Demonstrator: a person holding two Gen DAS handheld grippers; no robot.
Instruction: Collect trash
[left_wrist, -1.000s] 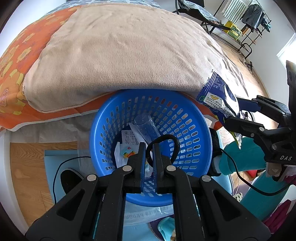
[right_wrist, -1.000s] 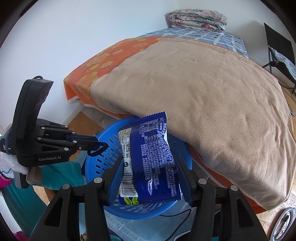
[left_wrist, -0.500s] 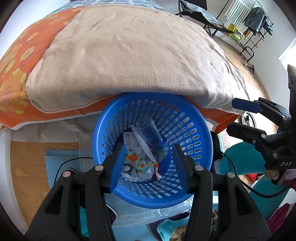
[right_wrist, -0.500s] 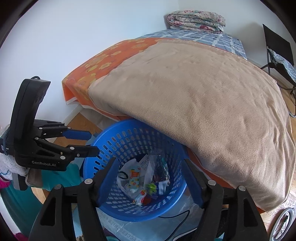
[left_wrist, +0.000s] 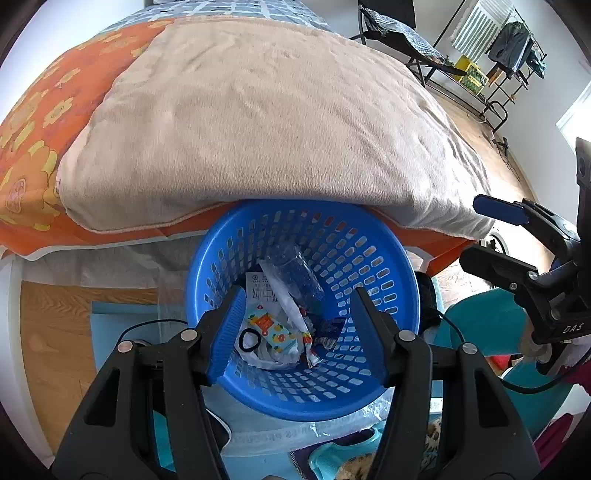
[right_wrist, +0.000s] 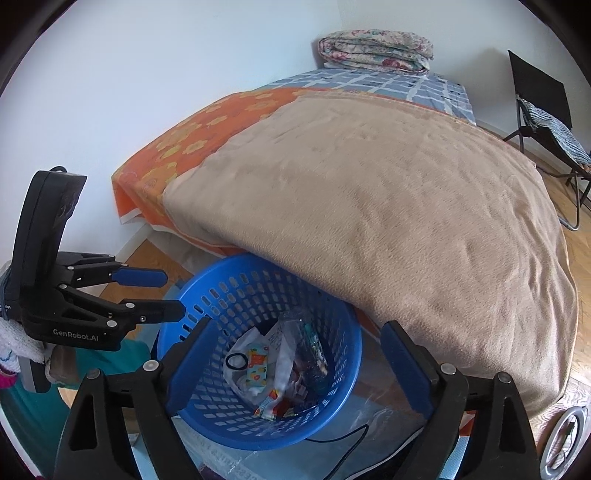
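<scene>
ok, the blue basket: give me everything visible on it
The basket is round, blue, looks like plastic, its wall and floor pierced with rows of small slots, and has a smooth rim. It stands upright on the floor against the bed, its far rim tucked under the overhanging tan blanket. Inside lies trash: a crumpled clear bottle, printed wrappers and a black ring. Both grippers hover above it; nothing grips it.

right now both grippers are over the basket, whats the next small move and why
Probably lift both clear. The left gripper and right gripper are opening with nothing between their jaws, and the trash already lies inside the blue basket.
</scene>
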